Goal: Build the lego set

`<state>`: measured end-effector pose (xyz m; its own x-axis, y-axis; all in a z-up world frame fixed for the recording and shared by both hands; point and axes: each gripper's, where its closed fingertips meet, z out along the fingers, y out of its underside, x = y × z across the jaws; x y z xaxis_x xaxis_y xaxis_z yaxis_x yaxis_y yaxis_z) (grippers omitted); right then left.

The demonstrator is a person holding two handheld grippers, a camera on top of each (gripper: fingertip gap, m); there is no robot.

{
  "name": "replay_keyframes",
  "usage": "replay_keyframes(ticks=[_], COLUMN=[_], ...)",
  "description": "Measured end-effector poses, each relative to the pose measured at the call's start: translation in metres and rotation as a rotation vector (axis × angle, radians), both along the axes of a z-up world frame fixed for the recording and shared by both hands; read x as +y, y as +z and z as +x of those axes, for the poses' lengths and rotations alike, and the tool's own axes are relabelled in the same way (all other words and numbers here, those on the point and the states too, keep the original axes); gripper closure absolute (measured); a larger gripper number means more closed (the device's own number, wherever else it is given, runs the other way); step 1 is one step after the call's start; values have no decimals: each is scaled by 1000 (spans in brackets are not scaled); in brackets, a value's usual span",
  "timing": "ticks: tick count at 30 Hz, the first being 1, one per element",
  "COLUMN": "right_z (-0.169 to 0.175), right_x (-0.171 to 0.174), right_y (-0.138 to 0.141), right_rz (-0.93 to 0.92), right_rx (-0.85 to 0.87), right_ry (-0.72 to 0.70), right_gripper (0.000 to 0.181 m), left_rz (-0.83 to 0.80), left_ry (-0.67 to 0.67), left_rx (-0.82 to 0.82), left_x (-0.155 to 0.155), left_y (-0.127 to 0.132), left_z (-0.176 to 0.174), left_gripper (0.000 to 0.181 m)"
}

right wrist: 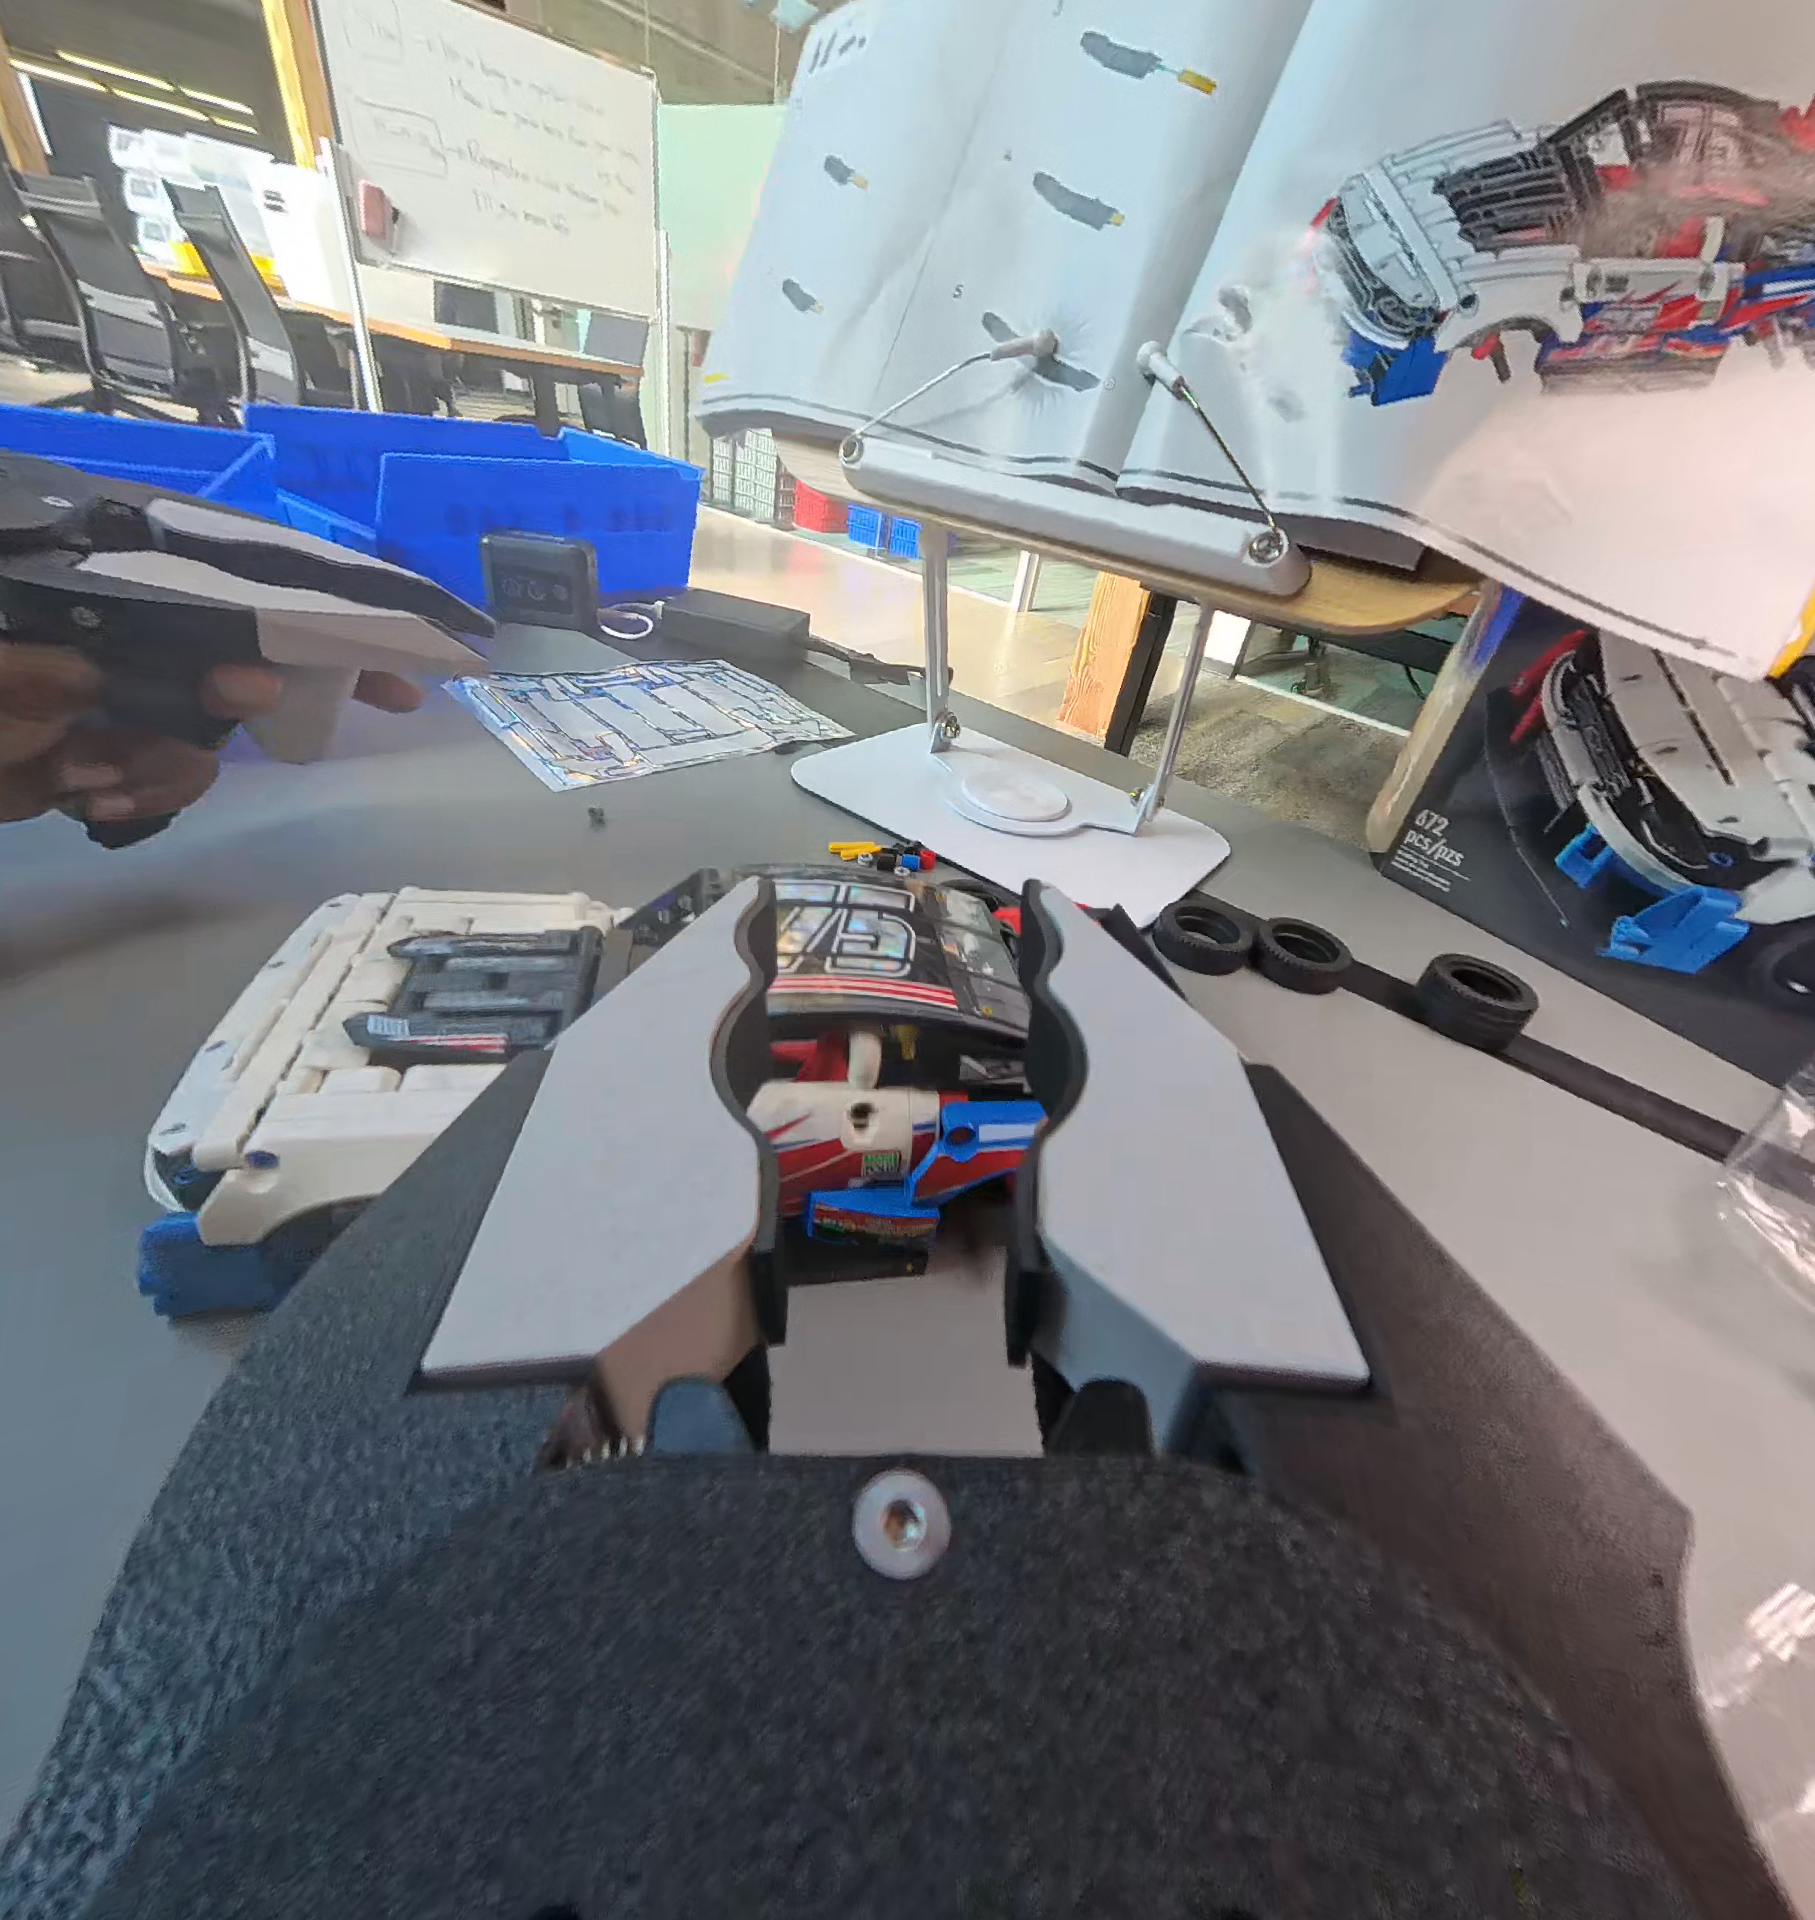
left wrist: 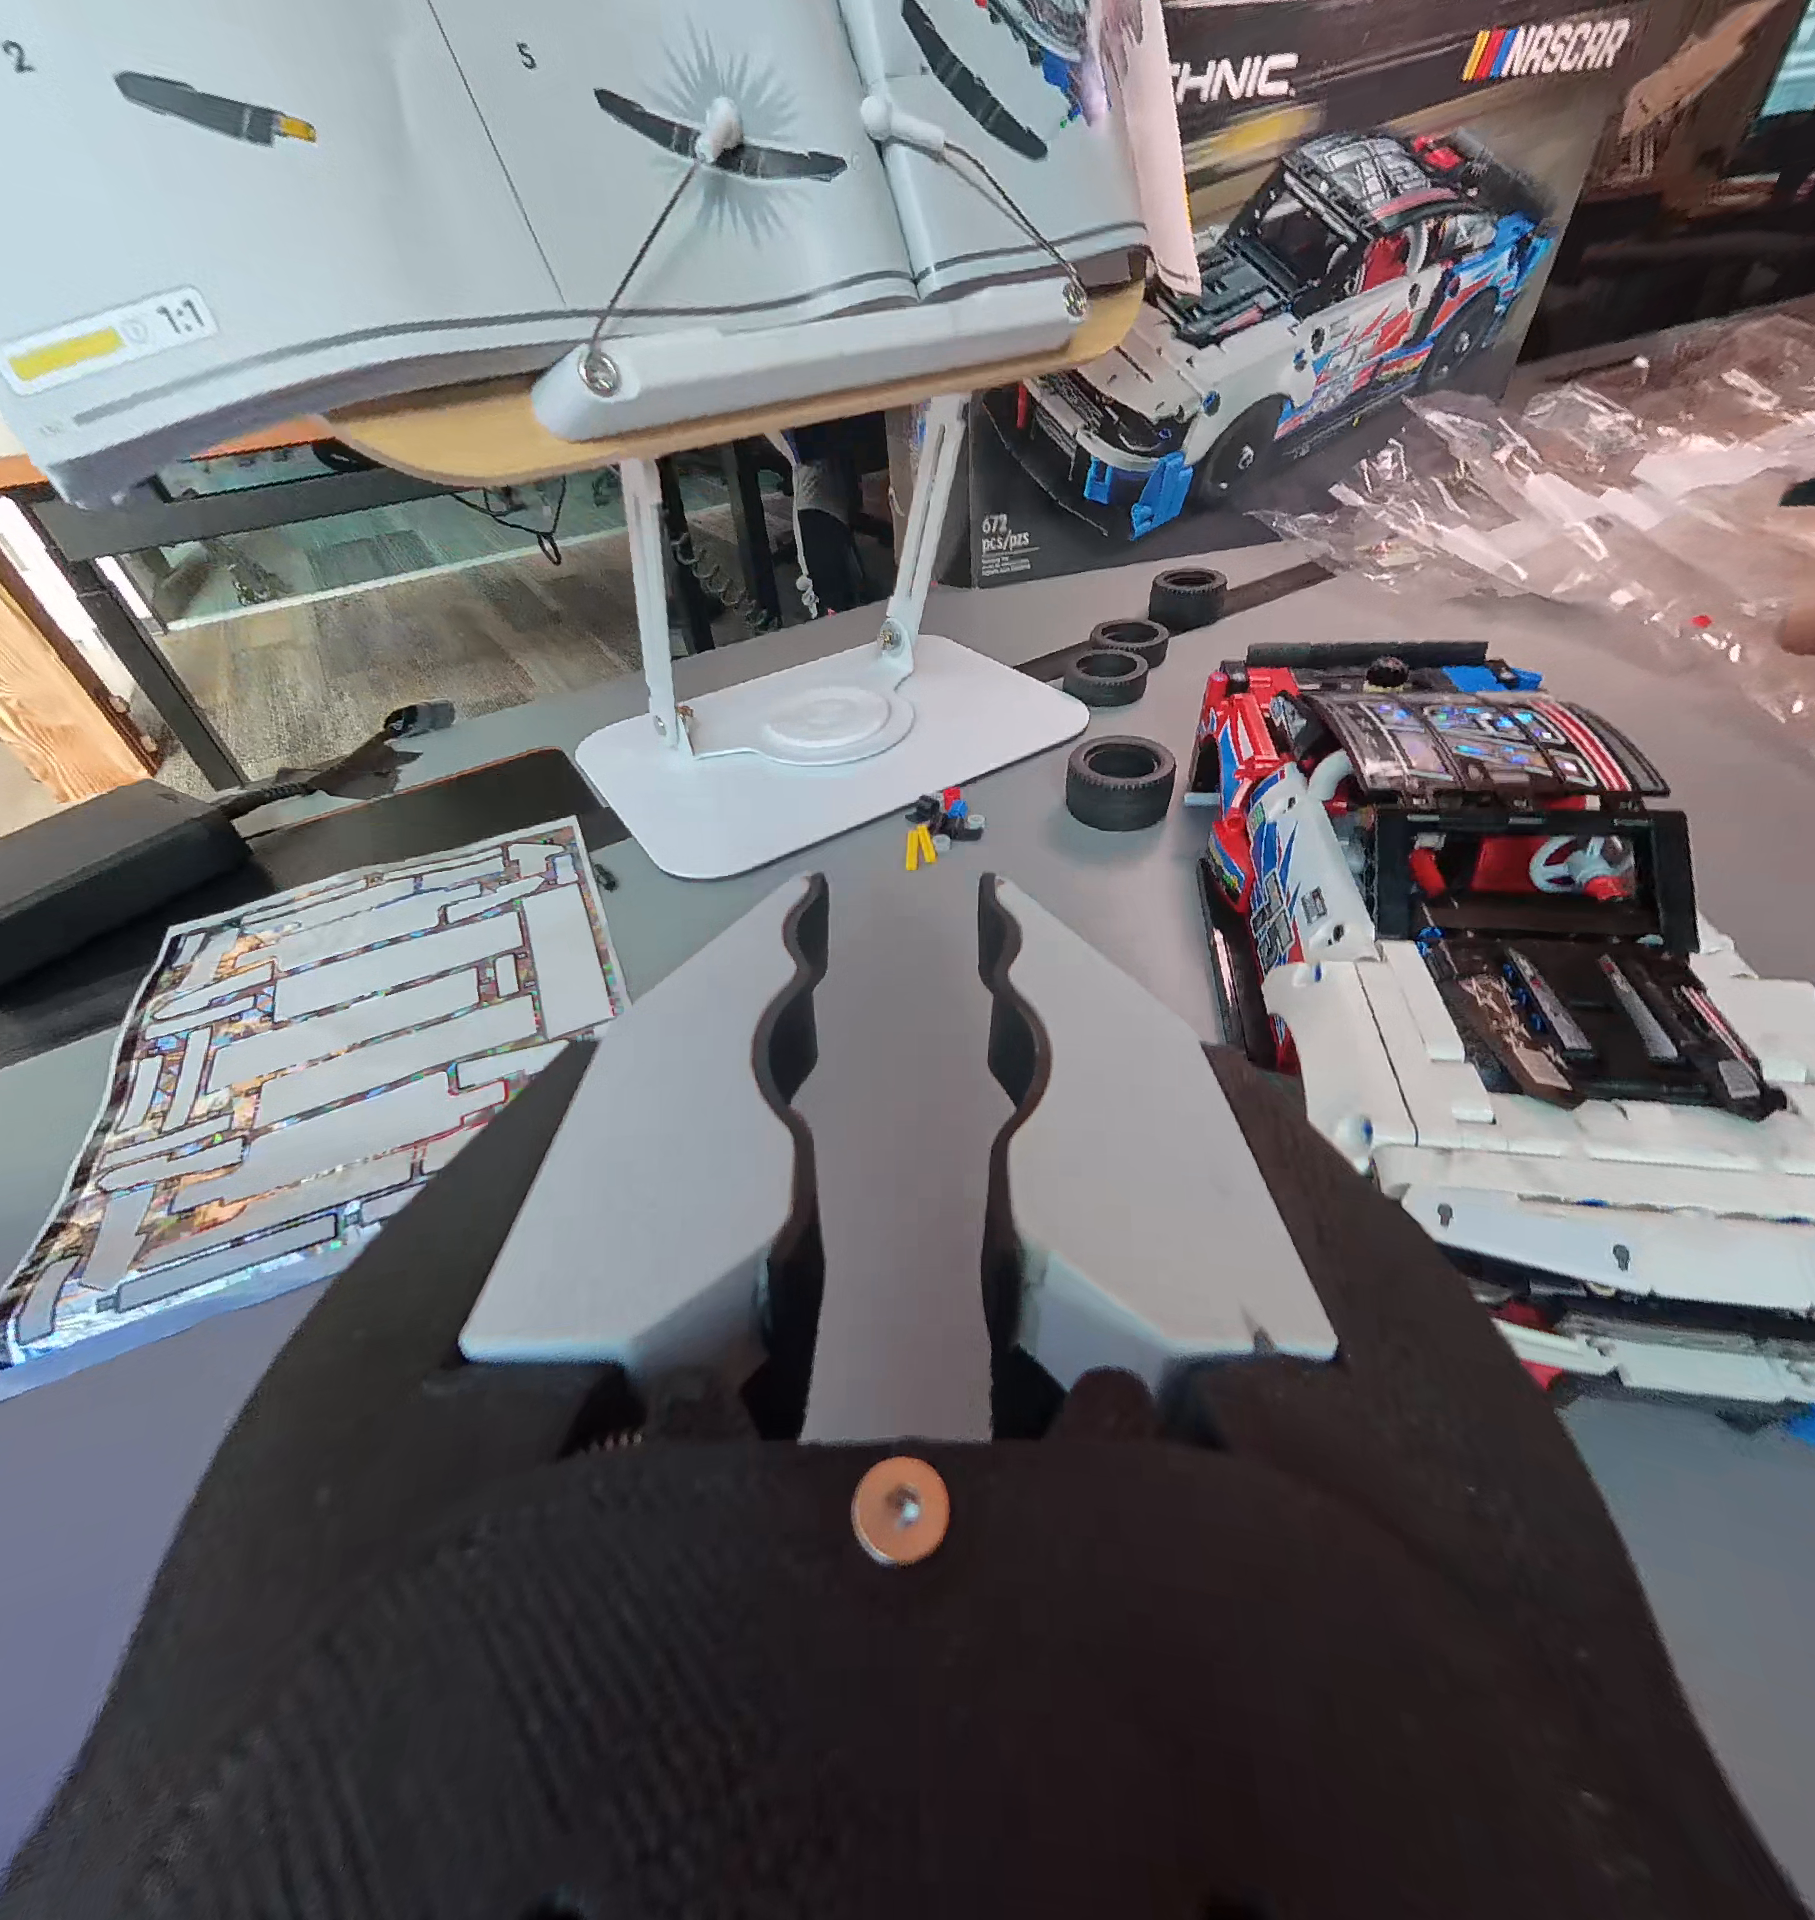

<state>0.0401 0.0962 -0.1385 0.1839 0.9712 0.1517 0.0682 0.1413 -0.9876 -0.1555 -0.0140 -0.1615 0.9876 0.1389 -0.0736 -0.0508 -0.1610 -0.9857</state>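
The partly built Lego race car, white, red, blue and black, lies on the grey table without wheels. Several loose black tyres lie left of it, and a small heap of loose pieces sits by the stand. My left gripper is open and empty over bare table, left of the car. My right gripper is open, its fingers wide apart on either side of the car's cabin. I cannot tell whether they touch it. The left gripper, held by a hand, shows at the left of the right wrist view.
An open instruction booklet rests on a white stand at the back. A used sticker sheet lies at the left. The set's box and clear plastic bags are at the back right. Blue bins stand far left.
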Motion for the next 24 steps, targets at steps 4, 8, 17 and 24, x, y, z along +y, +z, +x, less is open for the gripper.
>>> replay_keyframes(ticks=[4,8,17,24], right_z=[8,10,-54,-153], right_x=[9,19,87,186], right_y=[-7,-4,47,57], right_rz=[-15,-66,161,140], right_rx=[19,43,-44,-133], right_ry=[-10,-27,-180,-346], right_gripper=[139,140,176,181], left_rz=[-7,17,-3,0], left_ry=[22,2,-20,31], left_rx=[69,-23,33,41], left_x=[-4,-2,-4,-11], left_y=[-2,3,2,0], left_z=[1,8,15,1], left_gripper=[156,155,156,159])
